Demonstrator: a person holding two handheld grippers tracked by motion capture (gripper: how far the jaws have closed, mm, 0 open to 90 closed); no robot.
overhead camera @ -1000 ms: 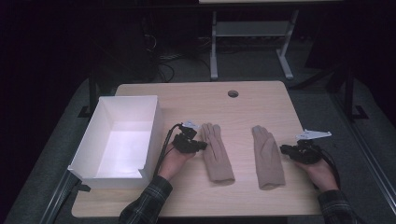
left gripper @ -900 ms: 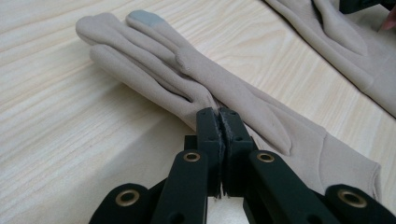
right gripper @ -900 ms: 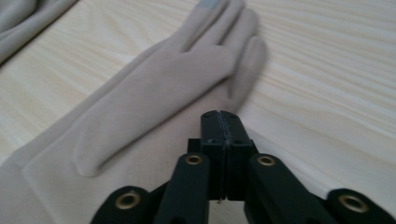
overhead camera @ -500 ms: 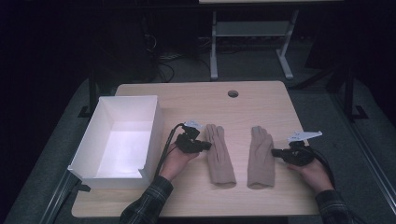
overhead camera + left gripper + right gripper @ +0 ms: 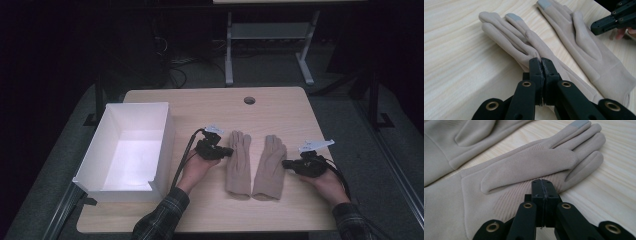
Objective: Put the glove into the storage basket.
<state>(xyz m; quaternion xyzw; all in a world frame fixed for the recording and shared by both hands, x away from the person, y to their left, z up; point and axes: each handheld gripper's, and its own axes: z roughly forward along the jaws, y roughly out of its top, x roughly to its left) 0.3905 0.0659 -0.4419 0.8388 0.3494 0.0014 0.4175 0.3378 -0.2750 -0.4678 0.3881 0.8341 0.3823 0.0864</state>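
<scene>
My left gripper (image 5: 541,61) has its jaws pressed together with no gap between them; the tips sit at the outer edge of the left glove (image 5: 524,47), right where its fingers meet the palm, and I cannot tell whether any fabric is caught between them. In the high view that left gripper (image 5: 227,151) lies low over the table, pointing right, its tips touching the left glove (image 5: 238,162) on that glove's left side, with my left hand (image 5: 196,170) behind it and its cable looping back along my sleeve. My right gripper (image 5: 544,183) is likewise pressed together, its tips resting at the edge of the right glove (image 5: 529,167) just below the thumb, which lies folded across the palm; again I cannot say whether cloth is pinched. From above, the right gripper (image 5: 286,163) points left and meets the right glove (image 5: 268,167) on its right side, my right hand (image 5: 327,182) behind it. The two beige gloves lie flat side by side near the middle of the table (image 5: 280,107), fingers pointing to the far edge, cuffs toward me, the cuffs just touching or nearly so. Grey patches mark some fingertips. To the left of my left hand stands an open white box (image 5: 162,137), reaching the table's left edge. A round dark hole (image 5: 249,100) sits in the tabletop near the far edge.
</scene>
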